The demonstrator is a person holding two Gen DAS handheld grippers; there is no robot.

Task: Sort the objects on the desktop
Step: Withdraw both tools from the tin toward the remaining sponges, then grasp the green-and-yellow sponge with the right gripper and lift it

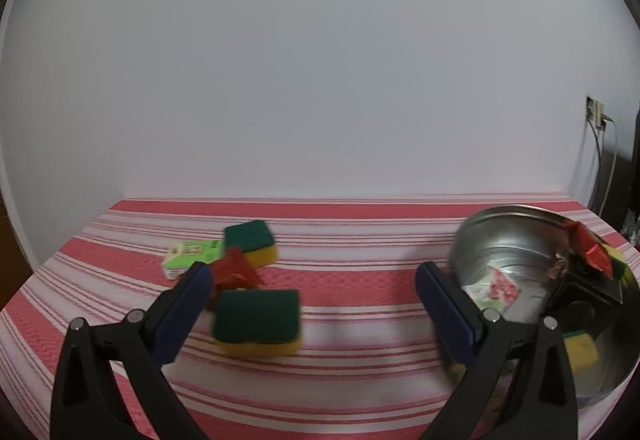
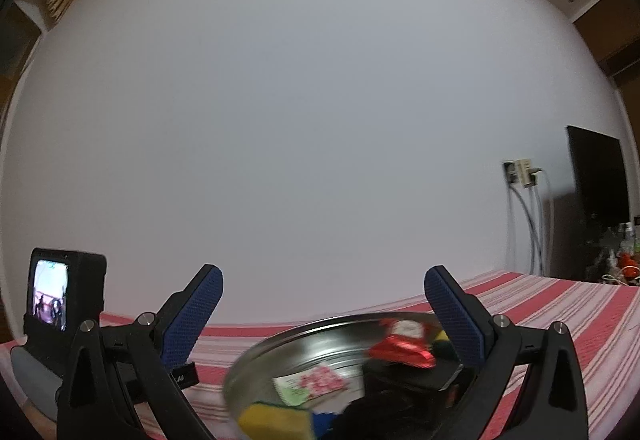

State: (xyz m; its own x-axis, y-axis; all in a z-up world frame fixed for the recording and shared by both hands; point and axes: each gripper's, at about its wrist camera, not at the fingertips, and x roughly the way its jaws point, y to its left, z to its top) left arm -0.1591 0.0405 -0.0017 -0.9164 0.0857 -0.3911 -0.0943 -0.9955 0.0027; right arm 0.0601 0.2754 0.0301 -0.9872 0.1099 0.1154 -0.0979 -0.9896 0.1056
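The left gripper [image 1: 312, 280] stands wide apart with nothing between its blue pads [image 1: 188, 304], low over the striped red-and-white cloth [image 1: 360, 320]. Just ahead of its left finger lies a green-topped yellow sponge [image 1: 257, 322], with a red wrapper [image 1: 234, 272] touching it behind, then a green box [image 1: 192, 254] and a second sponge [image 1: 251, 242] farther back. To the right sits a metal bowl [image 1: 500, 240], holding a printed packet [image 1: 498, 290] and a yellow sponge [image 1: 582, 352]. The right gripper [image 2: 324, 308] is likewise spread and empty, above the same bowl [image 2: 288, 352], where a packet [image 2: 316, 382], a sponge [image 2: 276, 420] and a blurred red wrapper [image 2: 400, 350] show. A small camera screen [image 2: 50, 294] sits at the left.
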